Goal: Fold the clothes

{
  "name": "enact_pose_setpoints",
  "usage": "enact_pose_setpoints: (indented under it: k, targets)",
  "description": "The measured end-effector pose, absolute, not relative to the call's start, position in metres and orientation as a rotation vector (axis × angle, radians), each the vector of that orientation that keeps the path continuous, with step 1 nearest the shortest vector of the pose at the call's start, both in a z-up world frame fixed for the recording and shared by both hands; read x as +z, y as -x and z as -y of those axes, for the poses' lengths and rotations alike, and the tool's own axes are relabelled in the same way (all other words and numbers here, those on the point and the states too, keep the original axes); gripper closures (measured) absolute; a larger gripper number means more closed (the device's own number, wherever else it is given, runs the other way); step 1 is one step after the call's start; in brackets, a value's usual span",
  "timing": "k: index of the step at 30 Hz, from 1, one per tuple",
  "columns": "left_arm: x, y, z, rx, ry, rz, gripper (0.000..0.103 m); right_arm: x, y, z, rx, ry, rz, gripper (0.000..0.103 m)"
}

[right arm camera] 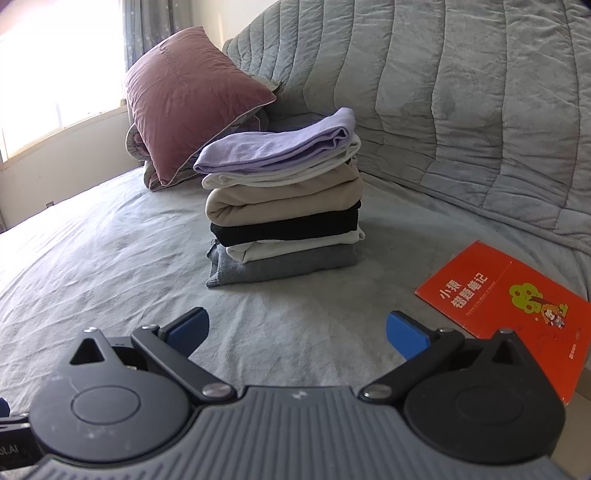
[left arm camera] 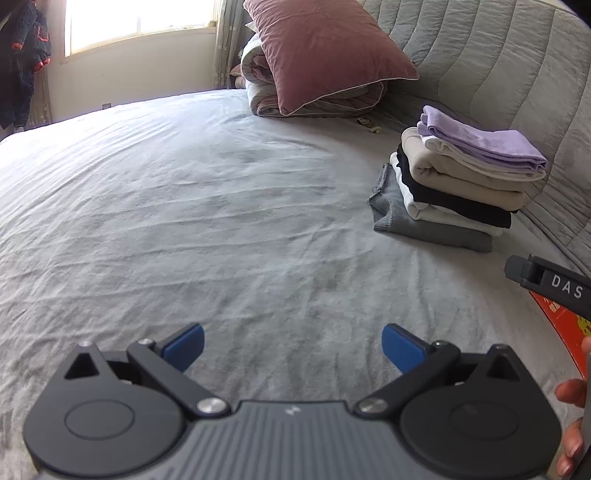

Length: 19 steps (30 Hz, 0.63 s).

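Note:
A stack of folded clothes stands on the grey bed sheet, lilac on top, then white, beige, black, white and grey at the bottom. In the left wrist view the same stack sits at the right, near the quilted headboard. My left gripper hovers open over bare sheet, nothing between its blue pads. My right gripper is open too, a short way in front of the stack and apart from it. Part of the right gripper's body shows at the left view's right edge, held by a hand.
A dusty-pink pillow leans on a rolled duvet at the head of the bed. A red booklet lies on the sheet right of the stack. A quilted grey headboard rises behind. A window and a hanging dark garment are at the far left.

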State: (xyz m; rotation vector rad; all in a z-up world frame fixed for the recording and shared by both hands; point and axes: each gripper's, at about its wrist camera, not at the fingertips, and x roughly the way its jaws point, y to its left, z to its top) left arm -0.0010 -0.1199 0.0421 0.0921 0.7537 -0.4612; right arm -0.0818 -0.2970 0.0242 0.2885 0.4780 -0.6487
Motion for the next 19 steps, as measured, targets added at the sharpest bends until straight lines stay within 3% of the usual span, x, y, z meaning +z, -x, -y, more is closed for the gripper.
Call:
enact_pose_setpoints:
  k: [19]
  targets:
    - [0.0411, 0.0064, 0.1260, -0.479, -0.120, -0.749, 0.001, 0.0271, 0.0840, 0.2947, -0.642, -0.284, -0.478, 0.000]
